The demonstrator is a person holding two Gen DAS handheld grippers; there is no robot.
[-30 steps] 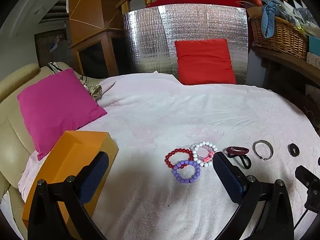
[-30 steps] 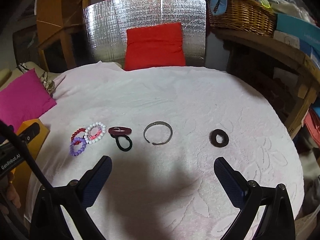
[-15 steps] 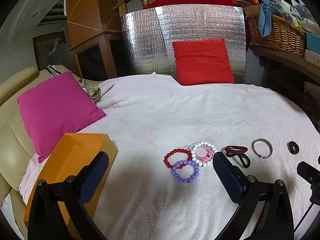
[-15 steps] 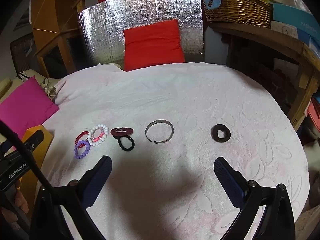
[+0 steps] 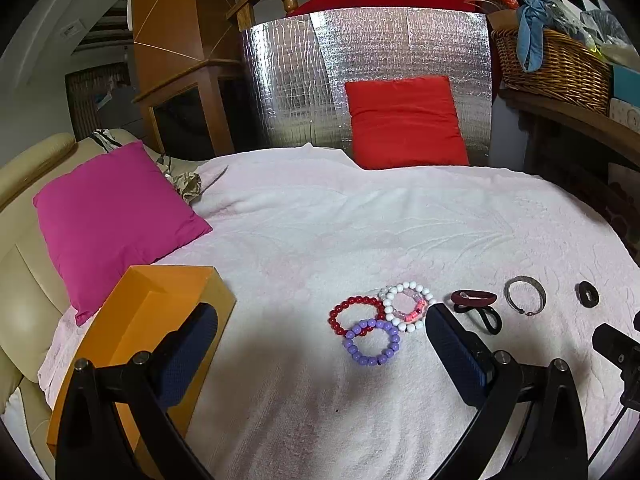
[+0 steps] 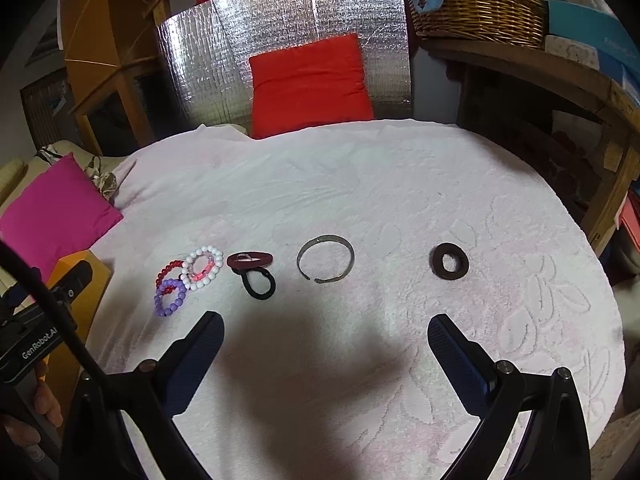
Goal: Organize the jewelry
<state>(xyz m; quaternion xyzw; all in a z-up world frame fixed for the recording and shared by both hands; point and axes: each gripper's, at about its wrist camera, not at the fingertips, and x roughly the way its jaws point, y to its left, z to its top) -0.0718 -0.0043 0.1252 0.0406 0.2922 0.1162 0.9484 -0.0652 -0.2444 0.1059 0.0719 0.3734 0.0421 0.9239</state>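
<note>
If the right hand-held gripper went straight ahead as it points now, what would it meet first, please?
Probably the metal bangle, lying centred ahead of the open right hand-held gripper on the white towel; depth is uncertain.

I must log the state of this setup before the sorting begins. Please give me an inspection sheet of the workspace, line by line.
Surface: pale pink towel covering the table, a few creases, embossed leaf pattern.
Job's things: red bead bracelet, purple bead bracelet and white bead bracelet overlapping in a cluster; maroon hair tie over black hair tie; open metal bangle; dark ring lying apart; orange box at the left edge.
Clutter: nothing seen on the towel.
Grippers: left gripper and right gripper both open, empty, above the towel.
Cables: black cable near the left gripper.
Surroundings: magenta cushion, red cushion, foil panel, wicker basket.
</note>
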